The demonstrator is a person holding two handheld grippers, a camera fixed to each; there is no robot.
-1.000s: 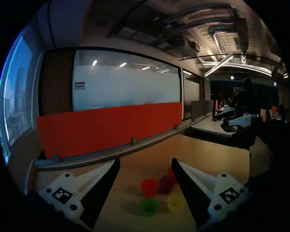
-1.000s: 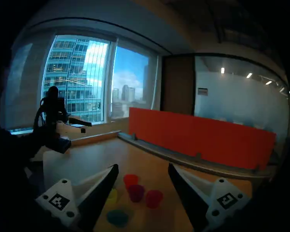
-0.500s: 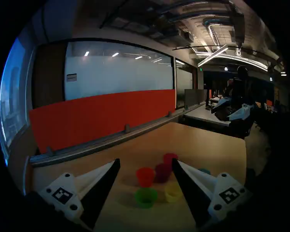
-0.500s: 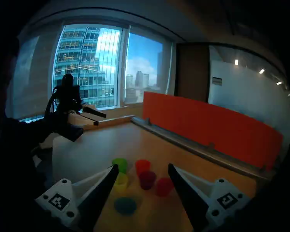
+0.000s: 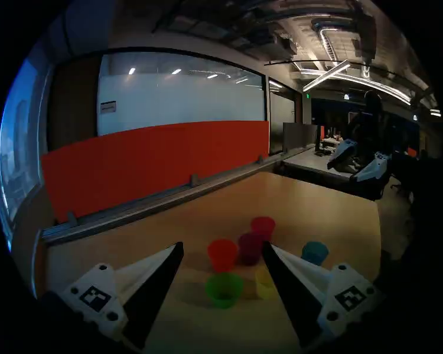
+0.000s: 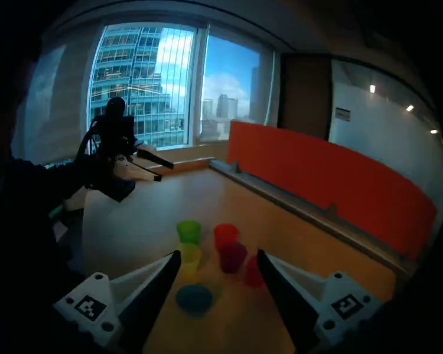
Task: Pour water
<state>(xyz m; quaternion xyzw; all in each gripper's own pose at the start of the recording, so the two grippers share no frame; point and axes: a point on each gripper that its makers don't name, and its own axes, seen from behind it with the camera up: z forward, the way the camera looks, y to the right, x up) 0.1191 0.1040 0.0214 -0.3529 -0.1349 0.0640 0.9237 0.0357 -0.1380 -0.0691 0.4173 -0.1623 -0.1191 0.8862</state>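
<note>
The left gripper and right gripper hang above a wooden table, each with its tongs spread apart and empty. Six small coloured cups stand clustered at the lower centre of both views, a blue cup at the cluster's edge.

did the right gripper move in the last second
Yes. The right gripper turned leftward: the orange partition slid right in its view.

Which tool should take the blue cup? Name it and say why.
Right. The blue cup sits nearest, between the fingers of the open right tool; from the left tool it lies off to one side.
</note>
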